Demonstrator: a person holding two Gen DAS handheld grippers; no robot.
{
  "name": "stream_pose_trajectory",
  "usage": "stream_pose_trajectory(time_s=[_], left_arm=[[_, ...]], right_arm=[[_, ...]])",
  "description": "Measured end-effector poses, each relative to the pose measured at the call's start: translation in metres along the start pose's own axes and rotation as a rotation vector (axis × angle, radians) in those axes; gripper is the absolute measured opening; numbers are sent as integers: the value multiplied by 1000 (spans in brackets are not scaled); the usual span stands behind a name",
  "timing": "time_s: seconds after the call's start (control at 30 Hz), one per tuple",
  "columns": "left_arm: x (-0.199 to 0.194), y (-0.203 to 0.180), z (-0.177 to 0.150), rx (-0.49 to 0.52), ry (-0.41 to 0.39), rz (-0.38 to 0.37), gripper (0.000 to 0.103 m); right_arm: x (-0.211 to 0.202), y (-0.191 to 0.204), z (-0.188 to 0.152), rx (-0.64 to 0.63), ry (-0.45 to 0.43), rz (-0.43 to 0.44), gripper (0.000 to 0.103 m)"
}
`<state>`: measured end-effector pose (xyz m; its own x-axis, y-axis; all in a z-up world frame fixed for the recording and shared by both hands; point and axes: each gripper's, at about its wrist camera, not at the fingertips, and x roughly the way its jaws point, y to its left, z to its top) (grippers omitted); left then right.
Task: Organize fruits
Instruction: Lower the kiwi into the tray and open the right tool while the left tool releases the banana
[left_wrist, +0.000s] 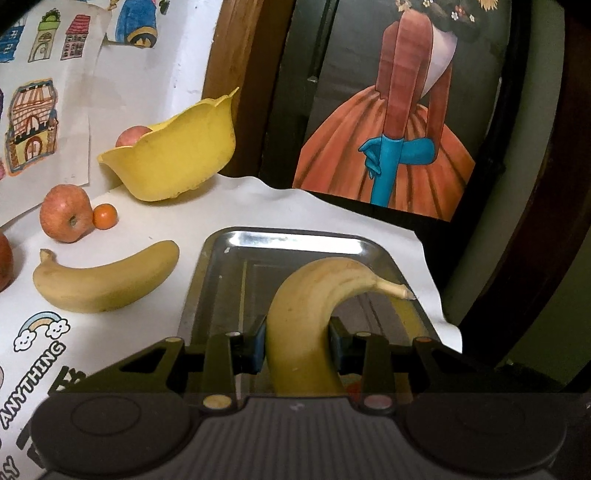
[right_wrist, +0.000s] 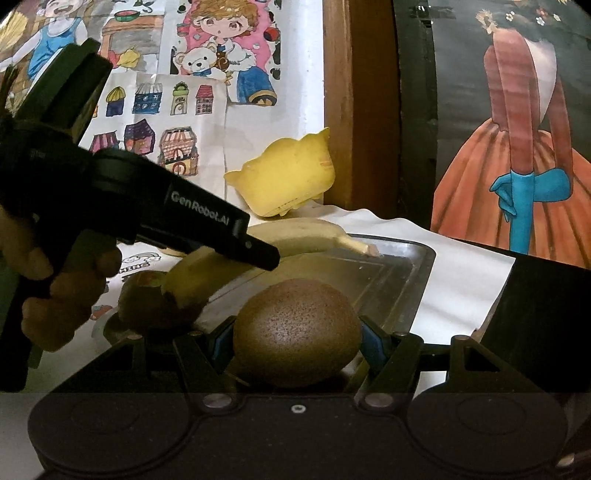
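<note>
Your left gripper (left_wrist: 297, 341) has its jaws closed on a banana (left_wrist: 314, 306), held above the steel tray (left_wrist: 288, 240), its stem pointing right. Your right gripper (right_wrist: 295, 343) has its jaws clamped around a brown kiwi (right_wrist: 297, 332) at the tray's near edge. A second kiwi (right_wrist: 144, 306) sits to the left of it. On the paper-covered bench (left_wrist: 258, 206), another banana (left_wrist: 107, 280) lies left of the tray, near an apple (left_wrist: 66, 214) and a small orange (left_wrist: 105, 216). A yellow bowl (left_wrist: 177, 155) behind them holds another apple (left_wrist: 133, 136).
</note>
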<state>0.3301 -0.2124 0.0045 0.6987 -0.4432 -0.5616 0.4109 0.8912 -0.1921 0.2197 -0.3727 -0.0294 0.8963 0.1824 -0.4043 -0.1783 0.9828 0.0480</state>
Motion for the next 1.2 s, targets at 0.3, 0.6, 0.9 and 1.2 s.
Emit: stream_pose_trajectory(time_s=[0.3,0.6,0.9,1.2], left_arm=[[5,-3,-1,12,12,6,37],[11,-5,-5,16,36,23,38],[6,-12,-7,53,21,32,40],[-25,-16,-4,44,-46,29,70]], right_arm=[[2,-1,0,10,-3,1,69],[2,-4,0,19,-15,10,70],[-8,-2,-1,-12,-68,10,74],[-34,5,4,-26,-120,-20,89]])
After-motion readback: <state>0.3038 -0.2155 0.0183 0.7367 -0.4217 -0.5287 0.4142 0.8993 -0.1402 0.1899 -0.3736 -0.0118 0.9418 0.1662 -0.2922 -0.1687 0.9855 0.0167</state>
